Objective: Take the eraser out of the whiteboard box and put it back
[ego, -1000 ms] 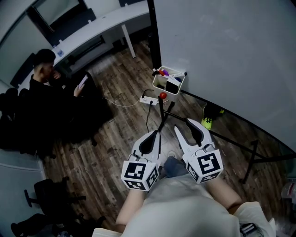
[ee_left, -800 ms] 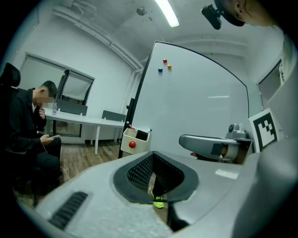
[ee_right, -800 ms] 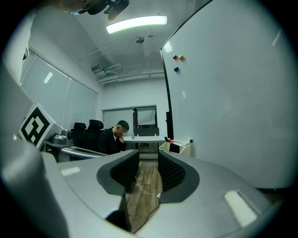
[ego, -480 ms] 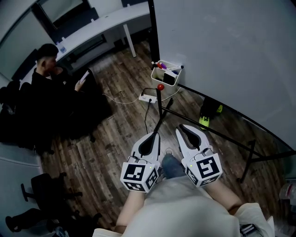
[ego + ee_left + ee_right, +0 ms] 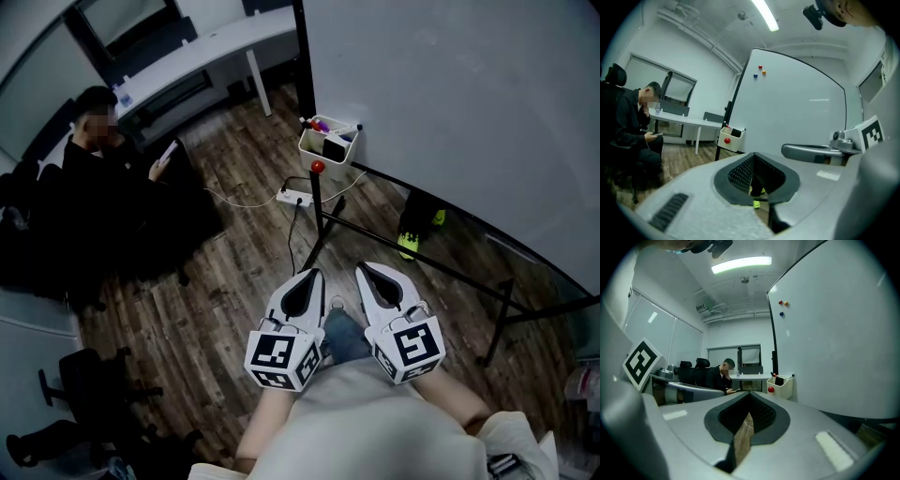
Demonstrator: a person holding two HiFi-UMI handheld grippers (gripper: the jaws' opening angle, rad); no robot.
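The eraser (image 5: pixel 335 147) sits in the whiteboard box (image 5: pixel 313 150), well ahead of both grippers, which fits either an approach to fetch it or a finished return. The left gripper (image 5: pixel 316 273) and right gripper (image 5: pixel 360 267) point almost level, side by side. The left jaws are together, the right jaws have just been closing, and both are empty.

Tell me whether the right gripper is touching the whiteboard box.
Apart. The head view shows the right gripper, jaws just closed on nothing, by the wearer's torso, with wooden floor between it and the whiteboard box.
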